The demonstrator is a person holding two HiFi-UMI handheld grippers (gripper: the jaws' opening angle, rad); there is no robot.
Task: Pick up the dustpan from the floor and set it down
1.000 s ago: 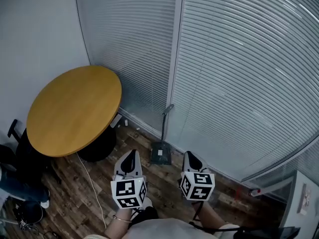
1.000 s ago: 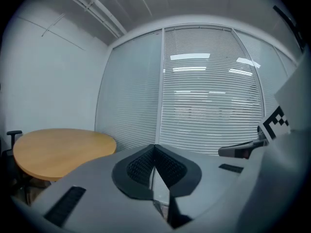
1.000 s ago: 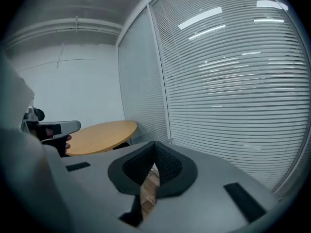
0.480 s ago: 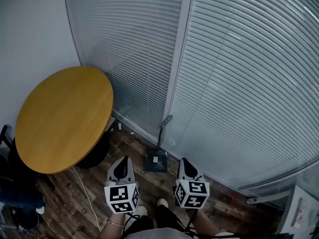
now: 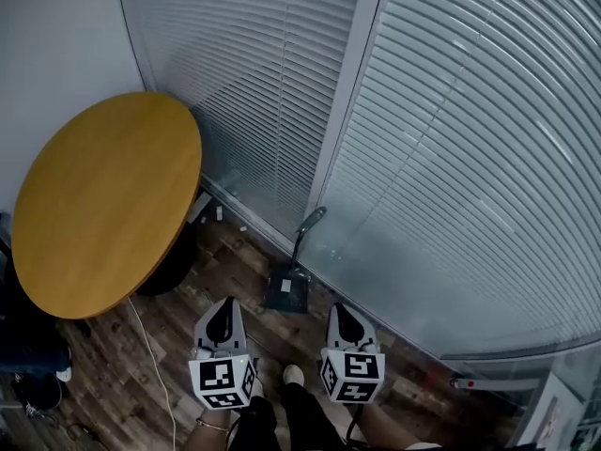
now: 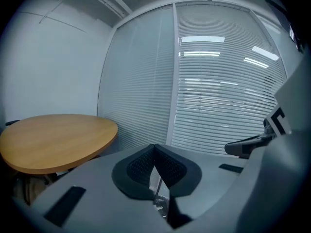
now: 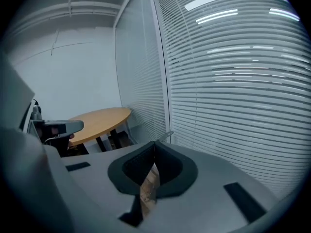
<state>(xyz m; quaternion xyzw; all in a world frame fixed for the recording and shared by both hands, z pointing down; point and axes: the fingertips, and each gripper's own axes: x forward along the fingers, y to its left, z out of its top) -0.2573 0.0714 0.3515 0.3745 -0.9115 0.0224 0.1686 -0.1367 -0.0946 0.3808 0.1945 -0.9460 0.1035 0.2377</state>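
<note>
A: Dustpan (image 5: 286,292) location?

B: It is found on the dark wood-plank floor (image 5: 103,365), at the foot of the slatted blinds (image 5: 451,158), handle upright.

A: Tools?

B: Left gripper (image 5: 224,303) and right gripper (image 5: 343,306) are held near it, apart from it. Both are clenched, with nothing grasped.

A: Room?

B: A round wooden table (image 5: 103,200) is noted at left, beside a white wall (image 5: 56,45).

Found bare wood floor (image 5: 246,269) open on the near side of the dustpan (image 5: 286,293). Blocked right behind it by the blind-covered glass wall (image 5: 451,158), with the tall handle (image 5: 300,238) just beside the frame post (image 5: 343,111). Crowded at left by the round table (image 5: 103,195) and a white cable (image 5: 150,341) along the floor.
</note>
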